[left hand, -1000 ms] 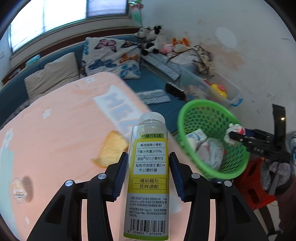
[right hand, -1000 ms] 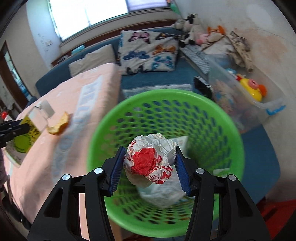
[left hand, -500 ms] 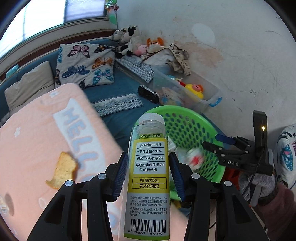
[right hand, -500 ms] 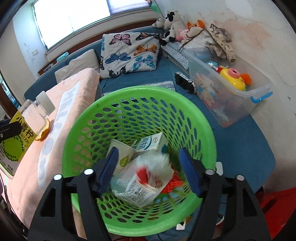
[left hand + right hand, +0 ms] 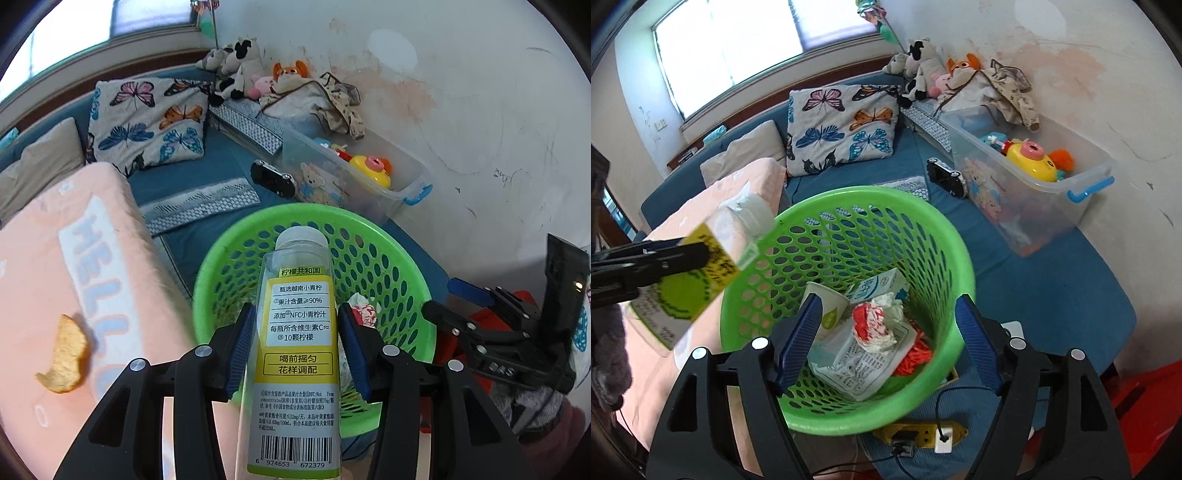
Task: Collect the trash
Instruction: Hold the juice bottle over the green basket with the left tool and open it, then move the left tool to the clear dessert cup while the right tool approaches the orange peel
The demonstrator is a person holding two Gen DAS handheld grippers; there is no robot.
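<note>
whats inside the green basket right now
In the green basket: a crumpled red-and-white wrapper on top, a milk carton, a paper cup, a printed bag and an orange scrap. Anything beneath that pile is covered.

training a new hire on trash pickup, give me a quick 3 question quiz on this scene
1. True or false: the left claw is shut on the juice bottle.
2. Multiple choice: where is the red and white crumpled wrapper? A) in the right claw B) inside the green basket C) on the pink blanket
3. Fill in: the right claw is ____.

Key: 1 true. 2 B. 3 open; it hangs above the basket with nothing between its fingers.
</note>
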